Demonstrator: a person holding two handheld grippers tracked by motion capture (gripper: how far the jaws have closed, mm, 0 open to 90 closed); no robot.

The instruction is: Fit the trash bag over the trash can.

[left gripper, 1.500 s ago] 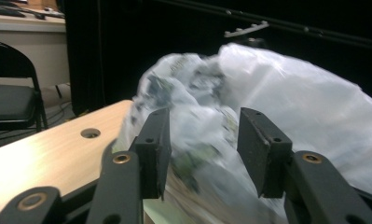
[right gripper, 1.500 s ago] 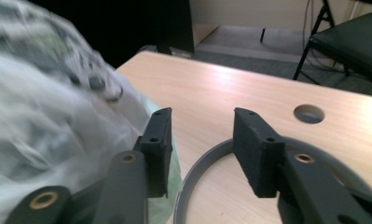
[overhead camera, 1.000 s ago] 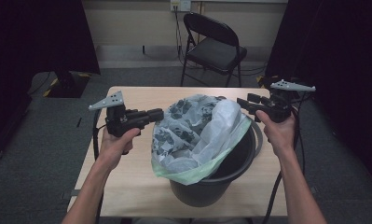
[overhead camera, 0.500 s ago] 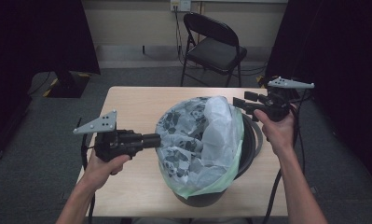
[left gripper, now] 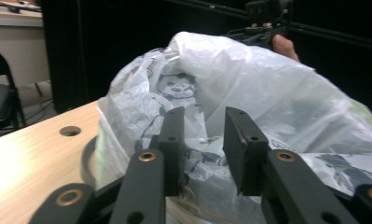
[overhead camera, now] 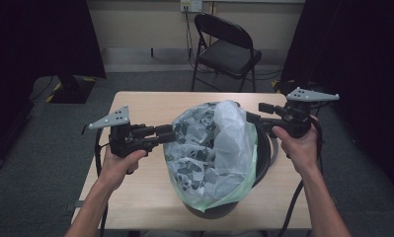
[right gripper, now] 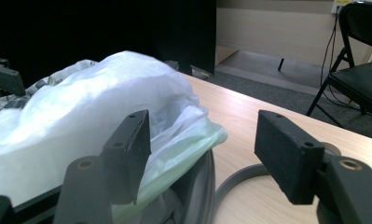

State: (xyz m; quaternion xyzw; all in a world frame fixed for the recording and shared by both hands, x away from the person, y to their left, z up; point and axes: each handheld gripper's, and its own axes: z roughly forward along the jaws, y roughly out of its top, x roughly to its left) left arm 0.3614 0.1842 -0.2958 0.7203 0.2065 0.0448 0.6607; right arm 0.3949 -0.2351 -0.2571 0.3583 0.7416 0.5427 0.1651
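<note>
Room, high view: dark curtains, folding metal chair (overhead camera: pixel 227 49) behind my pale wooden desk (overhead camera: pixel 135 192).
Change: since a second ago my left gripper (overhead camera: pixel 169 134) slid toward the desk's left edge; its jaws have just been opening, film between them, no longer pinched.
Meaning: I judge the liner released, ready to regrip.
Bag: thin crinkly panda-print plastic bag (overhead camera: pixel 209 148) billowing over the round dark bucket (overhead camera: pixel 263 155), desk centre.
Left gripper view: jaws narrowly parted around bag (left gripper: pixel 267 102).
Right gripper view: right gripper (right gripper: pixel 200 147) wide, empty, beside green hem.

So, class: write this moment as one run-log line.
left claw: just opened, at bag | right claw: open, at bucket rim | bag: draped over bucket
</note>
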